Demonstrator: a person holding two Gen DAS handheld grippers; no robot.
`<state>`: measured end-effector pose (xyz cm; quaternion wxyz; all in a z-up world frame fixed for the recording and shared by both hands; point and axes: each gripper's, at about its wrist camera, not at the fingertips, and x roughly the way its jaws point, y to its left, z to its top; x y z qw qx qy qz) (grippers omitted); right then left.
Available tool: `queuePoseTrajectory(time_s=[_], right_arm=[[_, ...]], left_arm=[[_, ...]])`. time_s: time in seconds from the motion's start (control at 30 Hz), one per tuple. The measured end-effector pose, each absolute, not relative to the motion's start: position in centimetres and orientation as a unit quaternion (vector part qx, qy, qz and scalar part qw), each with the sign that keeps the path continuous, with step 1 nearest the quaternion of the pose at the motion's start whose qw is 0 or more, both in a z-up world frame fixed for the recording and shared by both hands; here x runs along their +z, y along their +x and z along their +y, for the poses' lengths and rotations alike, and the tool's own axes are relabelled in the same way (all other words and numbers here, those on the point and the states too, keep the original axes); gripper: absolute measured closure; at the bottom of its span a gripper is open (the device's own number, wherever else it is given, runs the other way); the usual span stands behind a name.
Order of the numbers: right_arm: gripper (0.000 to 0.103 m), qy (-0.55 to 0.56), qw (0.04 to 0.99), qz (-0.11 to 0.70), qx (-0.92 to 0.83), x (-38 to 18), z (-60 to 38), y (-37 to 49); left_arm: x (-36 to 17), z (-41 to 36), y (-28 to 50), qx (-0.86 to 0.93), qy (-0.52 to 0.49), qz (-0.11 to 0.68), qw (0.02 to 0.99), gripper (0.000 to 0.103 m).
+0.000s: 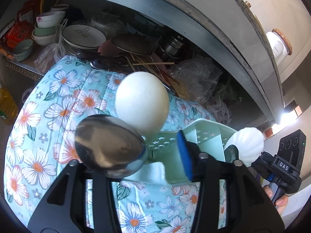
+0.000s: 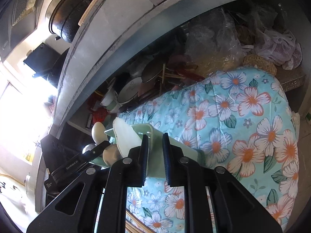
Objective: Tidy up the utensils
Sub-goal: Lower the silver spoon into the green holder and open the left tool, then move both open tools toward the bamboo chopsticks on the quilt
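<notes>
A pale green utensil holder (image 1: 171, 167) stands on a floral cloth (image 1: 48, 116). In it are a steel ladle (image 1: 110, 145), a white ladle (image 1: 142, 103) and a white shell-shaped scoop (image 1: 246, 145). My left gripper (image 1: 143, 163) sits at the holder's top; its blue-padded right finger (image 1: 184, 155) is inside the holder, and the left finger is hidden behind the steel ladle. My right gripper (image 2: 154, 155) is shut on the holder's wall (image 2: 155, 136), one finger on each side. The white scoop (image 2: 126, 136) and steel ladle (image 2: 111, 155) show beside it.
Behind the cloth a low shelf (image 1: 21, 68) holds stacked bowls (image 1: 44, 29), plates (image 1: 83, 35), steel pots (image 1: 173, 44), chopsticks (image 1: 151, 64) and plastic bags (image 1: 196, 73). A grey counter edge (image 1: 194, 19) overhangs it. A black pot (image 2: 73, 9) sits on the counter.
</notes>
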<state>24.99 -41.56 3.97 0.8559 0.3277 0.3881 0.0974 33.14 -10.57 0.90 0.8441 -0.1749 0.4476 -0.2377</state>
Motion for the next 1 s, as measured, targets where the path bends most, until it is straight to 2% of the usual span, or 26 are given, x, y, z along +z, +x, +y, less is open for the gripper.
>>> queuePoseTrajectory(time_s=[0.23, 0.6, 0.8, 1.0], right_arm=[[0.076, 0.354, 0.852, 0.376, 0.089, 3.9, -42.9, 24.3], [0.074, 0.360, 0.879, 0.308, 0.050, 5.9, -45.0, 18.0], [0.057, 0.304, 0.909, 0.284, 0.017, 7.7, -43.9, 12.1], [0.044, 0.240, 0.916, 0.321, -0.012, 6.3, -41.0, 7.0]], left_arm=[[1.6, -9.3, 32.4, -0.240, -0.181, 0.438, 0.847, 0.047], [3.6, -5.9, 26.8, -0.266, -0.170, 0.387, 0.866, 0.034], [4.2, -3.2, 22.6, -0.267, -0.137, 0.358, 0.884, 0.033], [2.7, -0.9, 18.9, -0.261, -0.101, 0.372, 0.885, 0.032]])
